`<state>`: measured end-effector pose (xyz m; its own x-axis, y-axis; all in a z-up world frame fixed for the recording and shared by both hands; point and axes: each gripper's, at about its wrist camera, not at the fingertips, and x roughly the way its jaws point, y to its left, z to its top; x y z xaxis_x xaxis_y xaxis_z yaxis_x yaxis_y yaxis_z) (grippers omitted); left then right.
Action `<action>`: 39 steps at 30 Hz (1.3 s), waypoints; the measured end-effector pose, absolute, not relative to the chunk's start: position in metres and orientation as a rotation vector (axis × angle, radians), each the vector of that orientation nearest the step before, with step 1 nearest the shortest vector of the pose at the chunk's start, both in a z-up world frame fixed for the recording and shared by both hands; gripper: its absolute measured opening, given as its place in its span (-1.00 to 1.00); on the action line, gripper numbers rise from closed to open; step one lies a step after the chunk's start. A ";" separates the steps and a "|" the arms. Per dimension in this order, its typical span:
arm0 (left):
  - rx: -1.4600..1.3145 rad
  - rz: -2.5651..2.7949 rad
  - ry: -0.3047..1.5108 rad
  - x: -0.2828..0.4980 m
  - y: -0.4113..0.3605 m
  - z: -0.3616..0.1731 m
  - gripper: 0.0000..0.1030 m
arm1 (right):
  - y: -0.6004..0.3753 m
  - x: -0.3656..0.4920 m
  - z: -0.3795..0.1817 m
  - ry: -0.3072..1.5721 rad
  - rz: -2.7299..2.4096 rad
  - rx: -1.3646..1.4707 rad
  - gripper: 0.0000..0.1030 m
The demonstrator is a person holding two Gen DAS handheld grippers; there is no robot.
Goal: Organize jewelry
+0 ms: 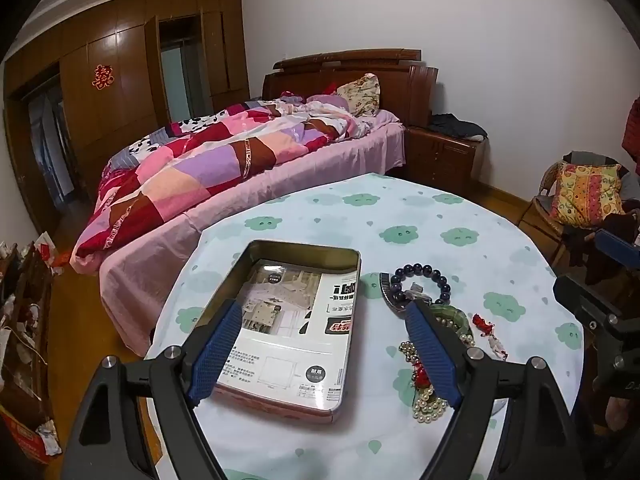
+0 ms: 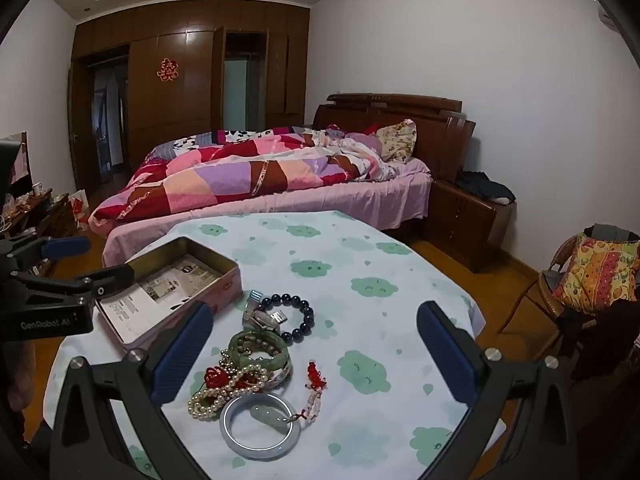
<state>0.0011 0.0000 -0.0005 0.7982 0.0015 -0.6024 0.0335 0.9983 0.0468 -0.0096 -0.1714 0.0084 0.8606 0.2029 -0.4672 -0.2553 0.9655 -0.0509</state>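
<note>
An open metal tin [image 1: 352, 258] [image 2: 234, 280] lined with printed paper lies on the round table. Right of it is a jewelry pile: a dark bead bracelet [image 1: 422, 270] [image 2: 298, 308], a watch [image 2: 262, 318], a green bangle [image 2: 260, 350], a pearl strand [image 1: 428, 404] [image 2: 224, 394], a pale bangle [image 2: 260, 426] and a red-knot charm [image 2: 314, 380]. My left gripper [image 1: 324, 354] is open above the tin's near end. My right gripper [image 2: 316, 356] is open above the pile. Both are empty.
The table [image 2: 380, 240] has a pale cloth with green cloud prints. A bed with a patchwork quilt [image 2: 256, 168] stands beyond it. A chair with a patterned cushion [image 2: 600, 272] is at the right. Cluttered shelves [image 1: 24, 320] are at the left.
</note>
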 end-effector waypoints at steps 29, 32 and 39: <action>0.049 -0.007 0.638 0.002 0.007 -0.004 0.63 | -0.173 -0.008 0.007 0.509 0.250 -0.088 1.00; 0.047 -0.006 0.639 0.003 0.007 -0.004 0.63 | -0.172 -0.009 0.008 0.511 0.251 -0.088 1.00; 0.046 -0.007 0.638 0.002 0.009 -0.004 0.63 | -0.173 -0.008 0.005 0.512 0.252 -0.086 1.00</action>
<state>0.0022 0.0093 -0.0041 0.8030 0.0077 -0.5959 0.0206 0.9990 0.0407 -0.0078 -0.1726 0.0053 0.8414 0.2171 -0.4949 -0.2598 0.9655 -0.0182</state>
